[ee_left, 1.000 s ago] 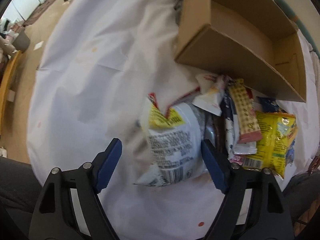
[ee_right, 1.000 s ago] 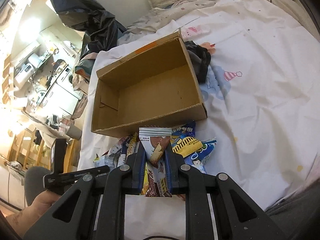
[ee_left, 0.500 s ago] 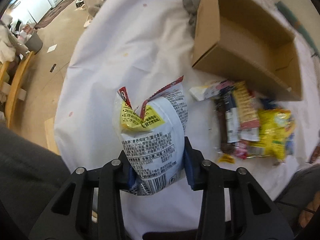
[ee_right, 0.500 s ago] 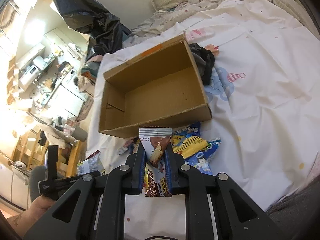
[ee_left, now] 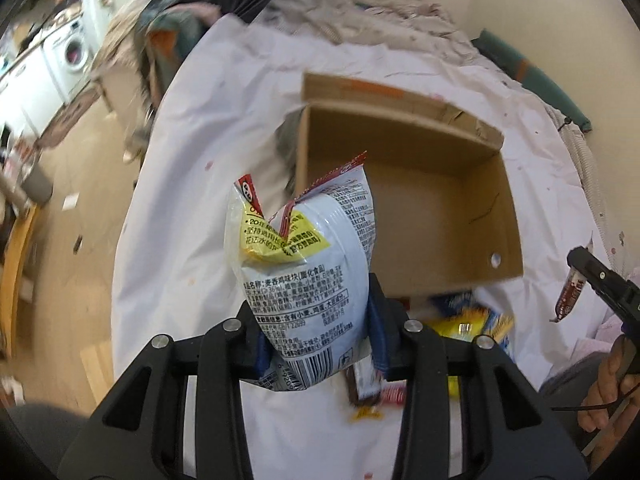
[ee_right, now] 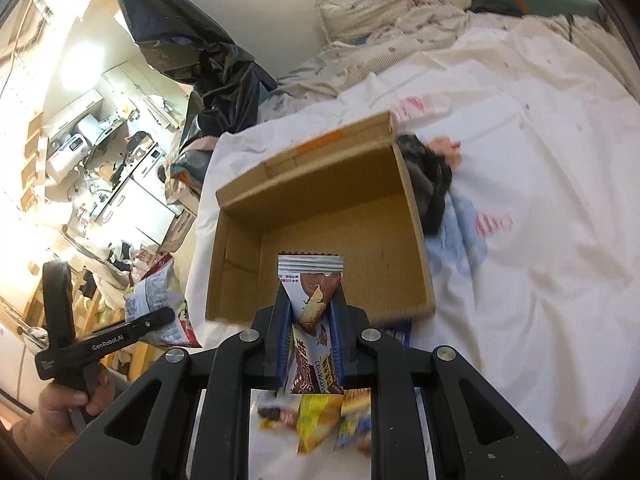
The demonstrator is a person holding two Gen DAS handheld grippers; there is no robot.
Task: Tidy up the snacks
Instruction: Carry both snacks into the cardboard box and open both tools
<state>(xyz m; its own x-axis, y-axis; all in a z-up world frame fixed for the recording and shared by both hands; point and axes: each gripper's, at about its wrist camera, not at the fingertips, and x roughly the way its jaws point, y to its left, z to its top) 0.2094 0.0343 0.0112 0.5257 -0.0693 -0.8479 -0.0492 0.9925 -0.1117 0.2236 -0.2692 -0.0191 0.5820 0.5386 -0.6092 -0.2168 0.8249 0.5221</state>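
While above the box (ee_left: 404, 184): left claw (ee_left: 316, 332) clamped on white bag (ee_left: 304, 272), right claw (ee_right: 310, 344) on brown bar (ee_right: 312, 320).

Bedroom clutter lying around the work area
A black plastic bag (ee_right: 200, 52) is hanging far left; a washing machine (ee_left: 74, 50) is standing beyond, rumpled bedding (ee_right: 384, 20) is bunching up far back.

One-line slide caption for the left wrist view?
Left claw grips a white snack bag above the bed, with the empty cardboard box ahead.
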